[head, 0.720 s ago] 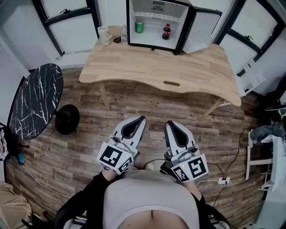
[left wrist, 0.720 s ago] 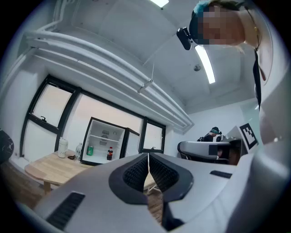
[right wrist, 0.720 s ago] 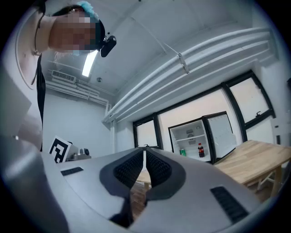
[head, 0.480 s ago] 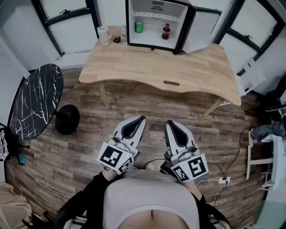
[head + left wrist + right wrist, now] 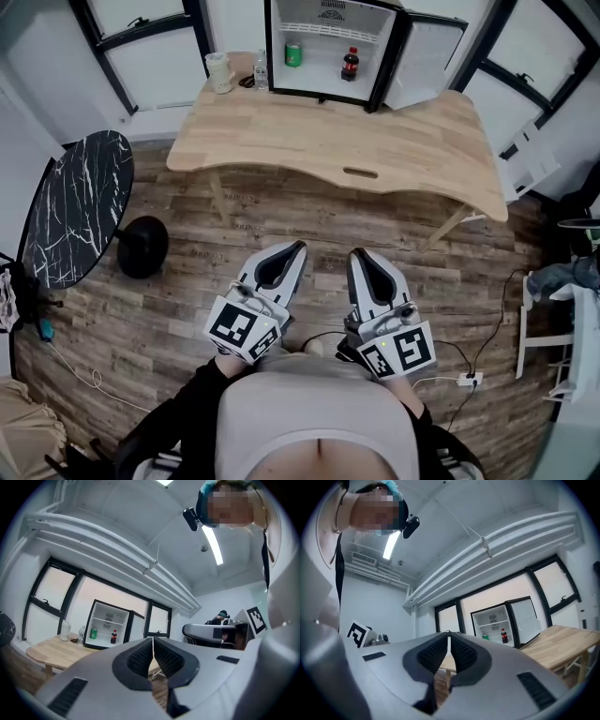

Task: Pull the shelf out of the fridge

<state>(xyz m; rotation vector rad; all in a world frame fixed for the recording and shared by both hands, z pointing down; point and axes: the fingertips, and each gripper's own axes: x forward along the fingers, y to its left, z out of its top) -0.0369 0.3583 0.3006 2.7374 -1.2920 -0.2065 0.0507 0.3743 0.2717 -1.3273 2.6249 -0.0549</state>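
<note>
Pointing toward the wooden table [image 5: 375, 141] from well short of its near edge, the left gripper [image 5: 296, 247] and the right gripper [image 5: 358, 255] sit side by side in front of the person's waist, above the plank floor [image 5: 281, 211]. Each has its two jaws pressed together, the ribbed pads meeting along a thin line, and neither holds anything. Both lie roughly level.

On the table's far edge, about at its middle, stands the small fridge [image 5: 319, 84]. Its door [image 5: 427, 58] is swung open toward the table's right end. The shelf [image 5: 323, 31], a white wire rack, sits in place across the upper part of the fridge's white inside, well apart from both grippers. Under it, on the fridge's floor, stand a green can [image 5: 293, 55] and a dark cola bottle [image 5: 351, 64], apart from each other.

At the table's far left corner, just beside the fridge, are a clear bottle [image 5: 261, 70] and a pale jug [image 5: 218, 72]. A small dark thing lies between them, too small to identify.

Off the table's left end stands a round black table [image 5: 80, 206] with white marble veining. Off the table's right end, on the near side, a white power strip [image 5: 466, 379] lies on the floor with a cable running from it.
</note>
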